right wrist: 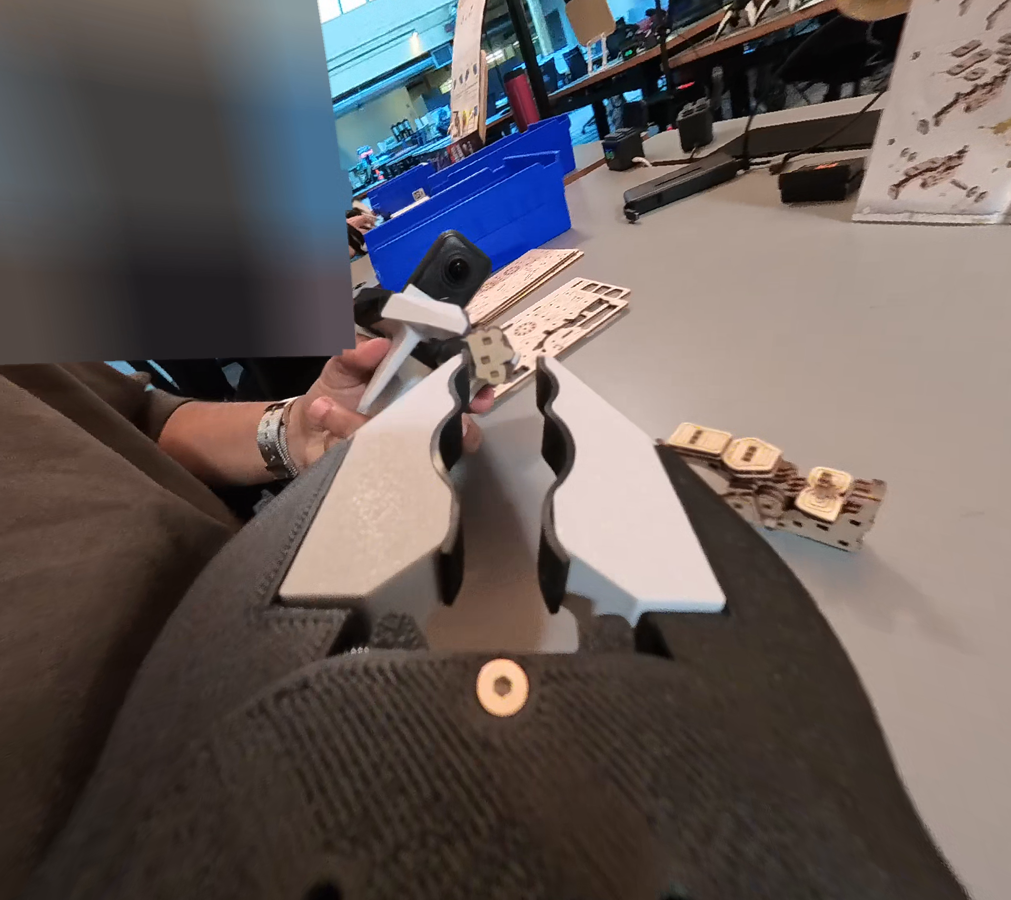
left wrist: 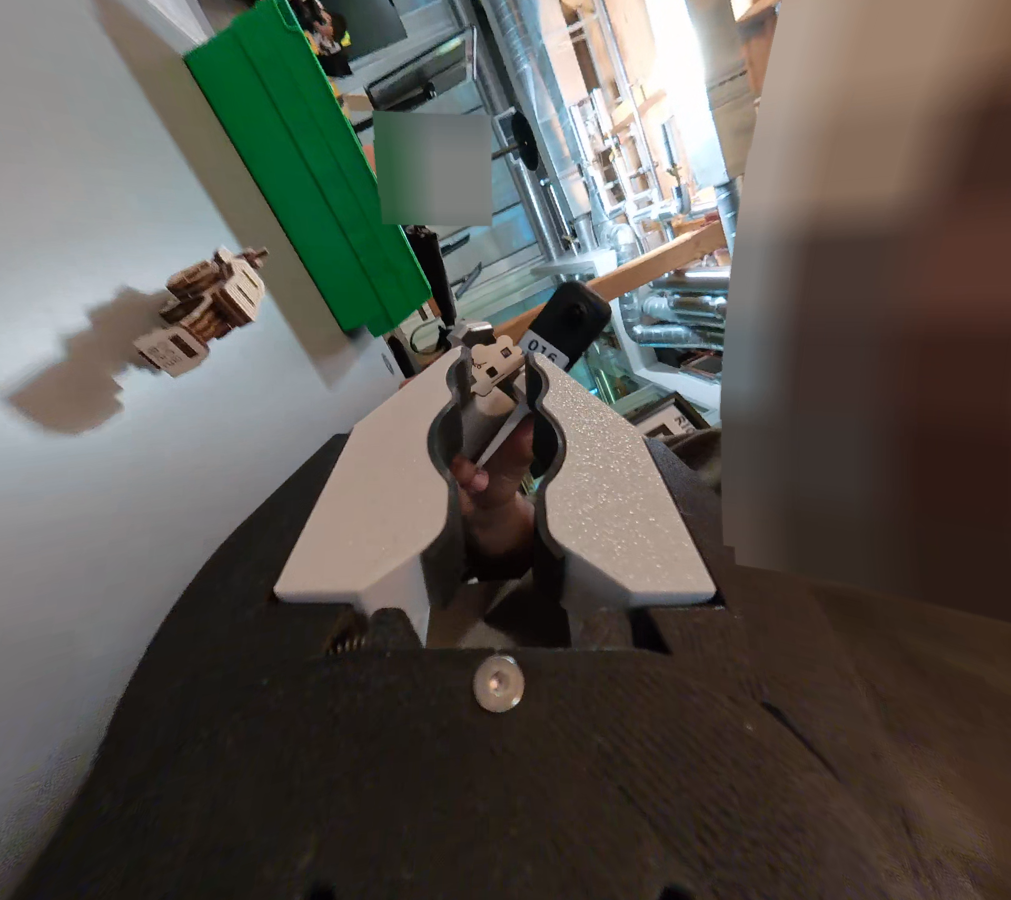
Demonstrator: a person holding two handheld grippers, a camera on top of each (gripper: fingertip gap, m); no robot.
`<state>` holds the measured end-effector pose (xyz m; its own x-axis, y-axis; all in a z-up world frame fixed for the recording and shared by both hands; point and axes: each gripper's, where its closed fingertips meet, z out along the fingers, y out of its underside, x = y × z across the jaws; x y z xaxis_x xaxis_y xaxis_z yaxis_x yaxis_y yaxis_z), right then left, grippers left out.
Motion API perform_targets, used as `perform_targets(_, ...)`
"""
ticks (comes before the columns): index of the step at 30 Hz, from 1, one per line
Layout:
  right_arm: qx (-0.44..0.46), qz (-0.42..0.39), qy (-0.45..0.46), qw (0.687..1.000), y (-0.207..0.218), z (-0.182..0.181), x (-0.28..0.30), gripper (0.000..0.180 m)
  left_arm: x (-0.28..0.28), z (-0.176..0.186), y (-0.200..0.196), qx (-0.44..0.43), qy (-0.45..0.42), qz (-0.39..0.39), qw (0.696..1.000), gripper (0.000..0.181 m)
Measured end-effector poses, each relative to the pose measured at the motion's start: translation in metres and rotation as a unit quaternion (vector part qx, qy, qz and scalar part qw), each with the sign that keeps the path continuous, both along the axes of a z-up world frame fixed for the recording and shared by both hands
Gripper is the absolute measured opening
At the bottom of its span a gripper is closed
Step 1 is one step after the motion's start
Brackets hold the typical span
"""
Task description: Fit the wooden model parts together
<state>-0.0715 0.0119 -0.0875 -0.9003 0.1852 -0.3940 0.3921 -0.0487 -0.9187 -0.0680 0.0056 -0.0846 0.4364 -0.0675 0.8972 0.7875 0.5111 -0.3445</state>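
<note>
Both claws are lifted off the desk (right wrist: 766,327) and face each other, and a small flat wooden piece (right wrist: 488,353) hangs in the air between them. In the right wrist view the left claw (right wrist: 465,327) pinches that piece at its tips, with a hand (right wrist: 333,403) wrapped around its grip just behind. The right claw (right wrist: 500,370) stands at a narrow-to-middling gap with nothing between its fingers, its left tip just beside the piece. In the left wrist view the piece (left wrist: 492,364) shows right at the tips of the left claw (left wrist: 495,373), with the other tool's fingers close against it, so I cannot tell from that view alone which claw carries the load. The half-built wooden model (right wrist: 777,485) lies on its side on the desk, well apart from the piece and below the right claw; the laser-cut sheets (right wrist: 552,321) lie farther back, near a blue bin (right wrist: 476,212). The step looks like a handover or re-grip before the piece goes to the model. The main risk is a drop: the piece is thin and held only by an edge, so if one claw lets go before the other has closed, it falls. A skewed pinch could also twist it, leaving its tabs misaligned with the model's slots.
</note>
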Motion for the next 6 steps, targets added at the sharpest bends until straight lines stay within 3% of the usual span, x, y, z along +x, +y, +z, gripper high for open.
perform_targets(1,0.001,-0.005,0.002,1.0,0.001,0.0,-0.004,0.023,-0.005,0.001,-0.001,0.008,-0.004,0.007,1.0,0.016)
perform_targets(6,0.018,-0.021,0.026,0.999,0.007,-0.002,-0.013,0.024,-0.016,0.007,0.01,0.008,0.013,-0.014,1.0,0.017)
